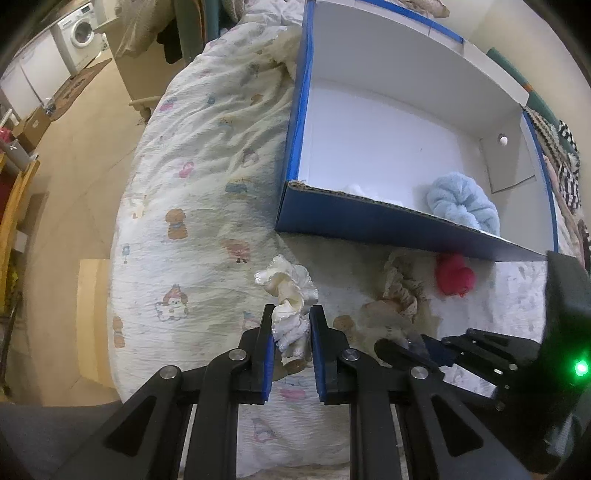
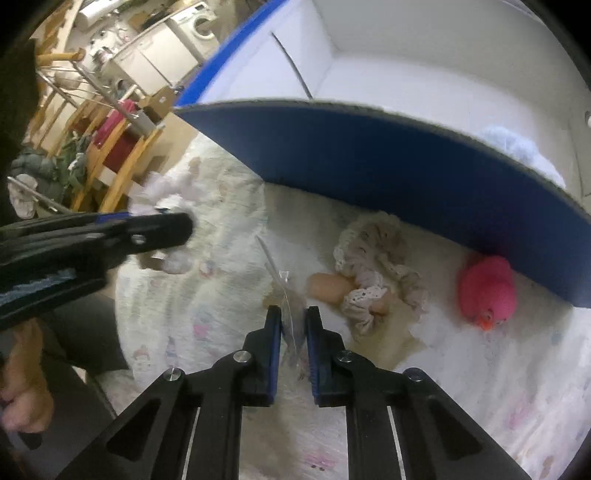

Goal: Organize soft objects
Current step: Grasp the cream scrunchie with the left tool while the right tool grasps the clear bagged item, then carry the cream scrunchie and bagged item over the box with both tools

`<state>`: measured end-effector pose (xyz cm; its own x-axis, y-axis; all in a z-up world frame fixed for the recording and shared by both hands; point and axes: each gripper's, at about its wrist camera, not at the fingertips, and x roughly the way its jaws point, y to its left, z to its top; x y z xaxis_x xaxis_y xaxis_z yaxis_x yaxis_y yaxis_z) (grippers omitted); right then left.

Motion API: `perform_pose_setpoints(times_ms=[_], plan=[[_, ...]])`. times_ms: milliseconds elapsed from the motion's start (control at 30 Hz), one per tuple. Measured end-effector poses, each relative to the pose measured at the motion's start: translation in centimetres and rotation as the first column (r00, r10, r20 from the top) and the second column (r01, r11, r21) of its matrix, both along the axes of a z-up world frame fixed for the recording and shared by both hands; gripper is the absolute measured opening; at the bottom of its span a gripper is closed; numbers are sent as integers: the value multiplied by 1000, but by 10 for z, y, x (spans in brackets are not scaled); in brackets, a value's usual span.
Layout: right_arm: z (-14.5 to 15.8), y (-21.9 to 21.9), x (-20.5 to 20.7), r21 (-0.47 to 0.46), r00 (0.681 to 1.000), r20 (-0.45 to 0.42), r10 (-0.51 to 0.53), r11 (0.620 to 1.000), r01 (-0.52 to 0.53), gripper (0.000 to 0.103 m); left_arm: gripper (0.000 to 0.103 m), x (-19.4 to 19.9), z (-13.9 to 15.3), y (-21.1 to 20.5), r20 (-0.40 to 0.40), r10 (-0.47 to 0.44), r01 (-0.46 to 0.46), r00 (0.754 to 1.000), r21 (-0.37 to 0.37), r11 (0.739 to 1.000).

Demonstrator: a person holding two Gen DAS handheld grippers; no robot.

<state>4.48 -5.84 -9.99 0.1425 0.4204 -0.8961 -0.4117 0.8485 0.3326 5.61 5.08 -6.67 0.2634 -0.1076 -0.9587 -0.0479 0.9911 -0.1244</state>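
My left gripper (image 1: pixel 291 312) is shut on a cream frilly scrunchie (image 1: pixel 290 284) just above the patterned bedspread (image 1: pixel 192 206). Beyond it stands a blue box (image 1: pixel 369 218) with a white inside, holding a fluffy light-blue scrunchie (image 1: pixel 463 205). My right gripper (image 2: pixel 293 314) is shut on a thin clear plastic piece (image 2: pixel 284 291) that sticks up between its pads. To its right lie a beige lace scrunchie (image 2: pixel 376 258) with a peach rounded object (image 2: pixel 328 286) against it. A pink rubber duck (image 2: pixel 487 288) rests at the box wall (image 2: pixel 369 166). The left gripper (image 2: pixel 181 225) shows at the left.
The bed's edge drops to a tan floor on the left, with a washing machine (image 1: pixel 83 35) and wooden furniture (image 2: pixel 110 155) beyond. Striped and knitted fabrics (image 1: pixel 569 166) lie right of the box. A person's hand (image 2: pixel 22 387) is at the lower left.
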Motion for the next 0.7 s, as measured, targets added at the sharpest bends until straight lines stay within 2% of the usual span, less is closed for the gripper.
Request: perform_pose_setpoints(times_ms=[400,500,700], plan=[[34,-47,-6,116,995,67,-78,991,69,15,16,2,-5,-8,10,-13,13,1000,32,999],[44,-56,-11,121,991,102,-90,990,77,15,16,0,-6,-7,11,-11,11,1000,36,999],[51,-63,-16,124,986,117,-115,987,100,15,16,-4,-3,-10,29,-19,18,999,56,998]])
